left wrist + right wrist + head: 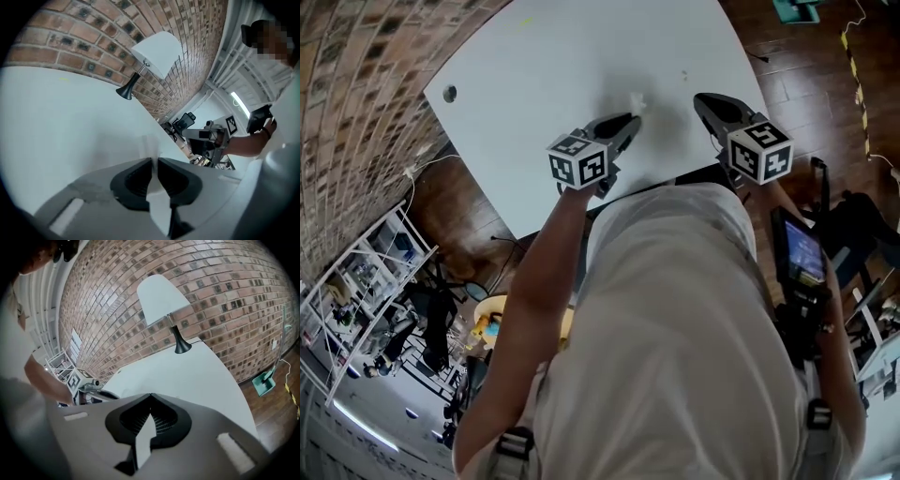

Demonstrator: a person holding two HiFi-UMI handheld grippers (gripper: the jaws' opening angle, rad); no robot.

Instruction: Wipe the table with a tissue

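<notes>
Table point(581, 56): smooth matte white top with a rounded corner, sitting beside a rough red brick wall point(347, 94). Dark wood floor point(806, 56) is showing at 2 o'clock. A lamp point(154, 54) with a white cone shade and black flared base is standing at the far edge.

Tissue point(637, 101): a small, thin, crumpled white wisp, sticking out at 12 o'clock from the left gripper point(630, 118), whose jaws are pinching it. The left forearm is reaching out, with its gripper angling down at the tabletop.

Right gripper point(705, 99): hanging at 3 o'clock of the tissue and tilting down, jaws pressing together on nothing.
</notes>
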